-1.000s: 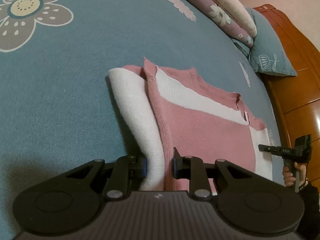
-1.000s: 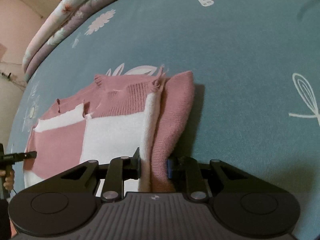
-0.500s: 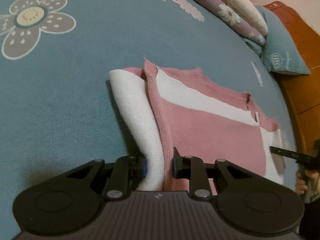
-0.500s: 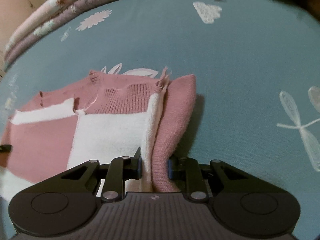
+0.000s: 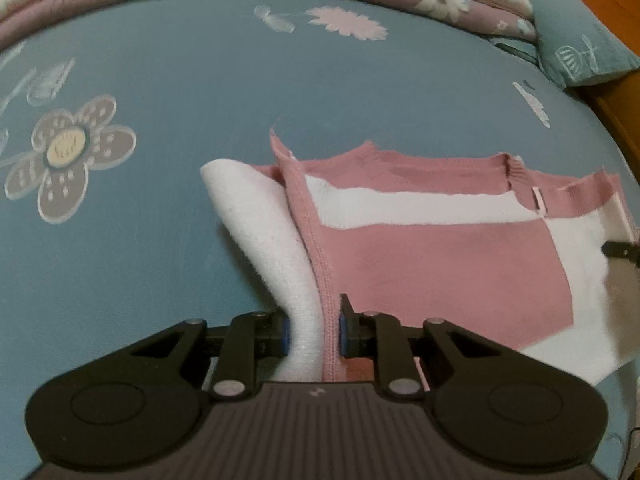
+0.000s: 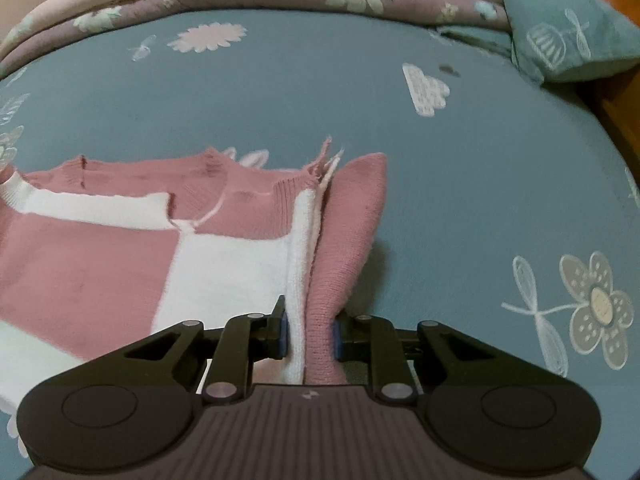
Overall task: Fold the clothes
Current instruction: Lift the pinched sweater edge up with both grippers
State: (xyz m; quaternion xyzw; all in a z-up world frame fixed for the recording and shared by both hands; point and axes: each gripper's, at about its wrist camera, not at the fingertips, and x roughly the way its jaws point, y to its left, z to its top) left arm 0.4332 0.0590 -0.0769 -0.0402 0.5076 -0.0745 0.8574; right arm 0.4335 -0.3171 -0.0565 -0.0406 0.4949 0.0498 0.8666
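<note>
Pink-and-white sweater (image 5: 420, 264) edges between both tongs

left gripper (image 5: 313, 330): angled steeply downward, jaws narrow and pinched on a bunched edge of the sweater (image 5: 420, 264); jaws have just been closing, cloth between them
right gripper (image 6: 309, 334): angled steeply downward, jaws narrow, pads pressed on a gathered fold of the same sweater; jaws have just been closing, cloth between them
left view, right edge: a dark tip of the right gripper shows
</note>
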